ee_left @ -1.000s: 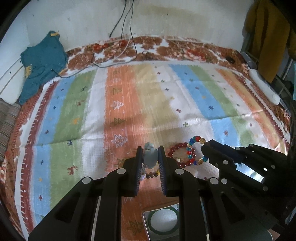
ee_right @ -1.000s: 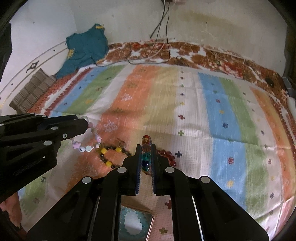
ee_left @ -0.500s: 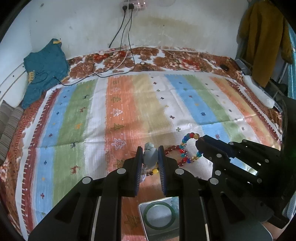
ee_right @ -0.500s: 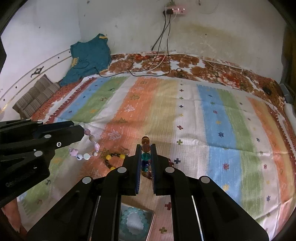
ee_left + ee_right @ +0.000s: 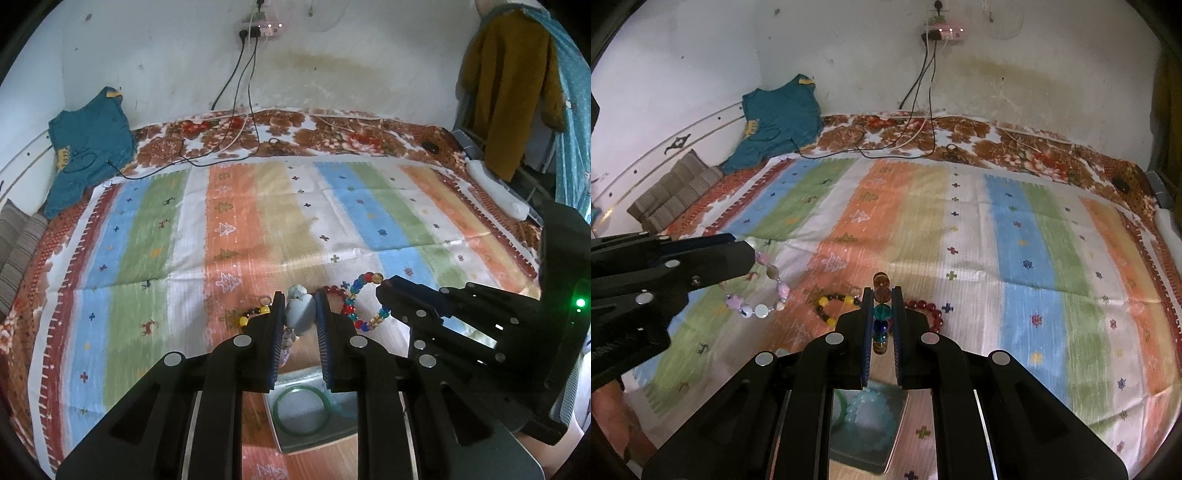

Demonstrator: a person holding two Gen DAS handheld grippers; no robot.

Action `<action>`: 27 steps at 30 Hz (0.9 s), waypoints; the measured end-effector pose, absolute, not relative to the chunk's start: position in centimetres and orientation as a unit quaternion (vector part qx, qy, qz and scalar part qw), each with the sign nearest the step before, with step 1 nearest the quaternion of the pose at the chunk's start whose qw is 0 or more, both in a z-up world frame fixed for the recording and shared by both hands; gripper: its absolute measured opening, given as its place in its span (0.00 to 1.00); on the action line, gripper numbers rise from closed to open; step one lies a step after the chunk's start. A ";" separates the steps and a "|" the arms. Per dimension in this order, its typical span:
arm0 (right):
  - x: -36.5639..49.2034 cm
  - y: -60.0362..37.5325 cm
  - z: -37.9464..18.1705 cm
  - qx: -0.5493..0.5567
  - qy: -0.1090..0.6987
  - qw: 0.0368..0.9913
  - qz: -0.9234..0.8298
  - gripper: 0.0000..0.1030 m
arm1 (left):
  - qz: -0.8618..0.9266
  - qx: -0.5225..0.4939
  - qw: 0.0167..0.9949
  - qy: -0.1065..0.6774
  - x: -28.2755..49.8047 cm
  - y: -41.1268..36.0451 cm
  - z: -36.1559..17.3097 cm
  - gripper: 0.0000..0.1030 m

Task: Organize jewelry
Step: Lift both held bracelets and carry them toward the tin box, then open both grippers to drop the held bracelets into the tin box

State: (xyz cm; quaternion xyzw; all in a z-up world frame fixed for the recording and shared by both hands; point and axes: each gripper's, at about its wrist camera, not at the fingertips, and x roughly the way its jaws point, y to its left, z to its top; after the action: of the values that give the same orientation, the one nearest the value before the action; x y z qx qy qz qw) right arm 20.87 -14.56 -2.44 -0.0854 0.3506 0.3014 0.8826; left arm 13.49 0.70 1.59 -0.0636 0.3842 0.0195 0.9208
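My left gripper (image 5: 298,308) is shut on a pastel bead bracelet (image 5: 300,309), whose pink and white beads hang in the right wrist view (image 5: 759,305). My right gripper (image 5: 882,302) is shut on a multicoloured bead bracelet (image 5: 881,314), which loops out of it in the left wrist view (image 5: 364,301). Both are held above a metal tray (image 5: 295,439) holding a green bangle (image 5: 302,412) and a pale blue bead bracelet (image 5: 868,410). A black-and-yellow bracelet (image 5: 833,304) and a dark red bead bracelet (image 5: 929,312) lie on the striped cloth.
The striped cloth (image 5: 258,221) covers a bed against a white wall. A teal shirt (image 5: 86,146) and cables (image 5: 236,147) lie at the far side. A striped cushion (image 5: 670,192) is at the left. Clothes (image 5: 506,85) hang at the right.
Both grippers have risen with their bracelets, so more of the wall and the tray shows. The grips have not changed.
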 end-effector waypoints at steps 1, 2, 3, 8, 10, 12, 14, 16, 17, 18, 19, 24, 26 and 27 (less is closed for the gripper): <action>20.6 -14.6 -2.5 -0.087 0.351 0.882 0.301 0.10 | 0.019 -0.063 0.921 0.383 13.1 0.6 1.6 0.16; 20.4 -14.7 -2.4 -0.088 0.352 0.882 0.302 0.10 | 0.018 -0.063 0.921 0.383 12.9 0.5 1.6 0.16; 20.0 -14.8 -2.4 -0.089 0.351 0.882 0.303 0.10 | 0.017 -0.063 0.921 0.384 12.7 0.5 1.6 0.16; 18.8 -15.3 -2.1 -0.090 0.350 0.880 0.309 0.10 | 0.013 -0.069 0.921 0.383 11.3 0.5 1.5 0.16; 18.3 -15.6 -2.1 -0.089 0.352 0.879 0.310 0.10 | 0.012 -0.070 0.921 0.382 10.8 0.5 1.5 0.16; 17.9 -15.9 -2.2 -0.090 0.354 0.878 0.311 0.10 | 0.011 -0.070 0.922 0.382 10.4 0.4 1.5 0.16; 17.5 -16.2 -2.4 -0.091 0.357 0.876 0.311 0.10 | 0.009 -0.073 0.921 0.383 10.0 0.3 1.4 0.16; 17.1 -16.4 -2.4 -0.090 0.359 0.875 0.311 0.10 | 0.008 -0.074 0.920 0.384 9.6 0.2 1.3 0.16; 17.0 -16.6 -2.5 -0.089 0.361 0.874 0.312 0.10 | 0.008 -0.075 0.920 0.384 9.4 0.2 1.3 0.16; 16.9 -16.7 -2.5 -0.089 0.361 0.874 0.312 0.10 | 0.006 -0.075 0.920 0.384 9.2 0.1 1.2 0.16; 16.8 -16.8 -2.6 -0.090 0.364 0.873 0.312 0.10 | 0.006 -0.075 0.920 0.384 9.0 0.1 1.2 0.16; 16.6 -16.8 -2.7 -0.089 0.367 0.872 0.312 0.10 | 0.005 -0.074 0.919 0.386 8.6 0.0 1.1 0.16; 16.6 -16.8 -2.8 -0.090 0.369 0.870 0.313 0.10 | 0.006 -0.074 0.919 0.388 8.5 -0.1 1.0 0.16; 16.6 -16.7 -2.9 -0.091 0.372 0.869 0.314 0.10 | 0.006 -0.074 0.918 0.389 8.6 -0.1 0.9 0.16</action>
State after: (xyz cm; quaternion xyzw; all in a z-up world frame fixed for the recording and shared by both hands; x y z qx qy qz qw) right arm 16.59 -16.73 -2.94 -0.0909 0.3717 0.3141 0.8688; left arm 8.56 -0.11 0.94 -0.0742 0.3890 0.0059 0.9182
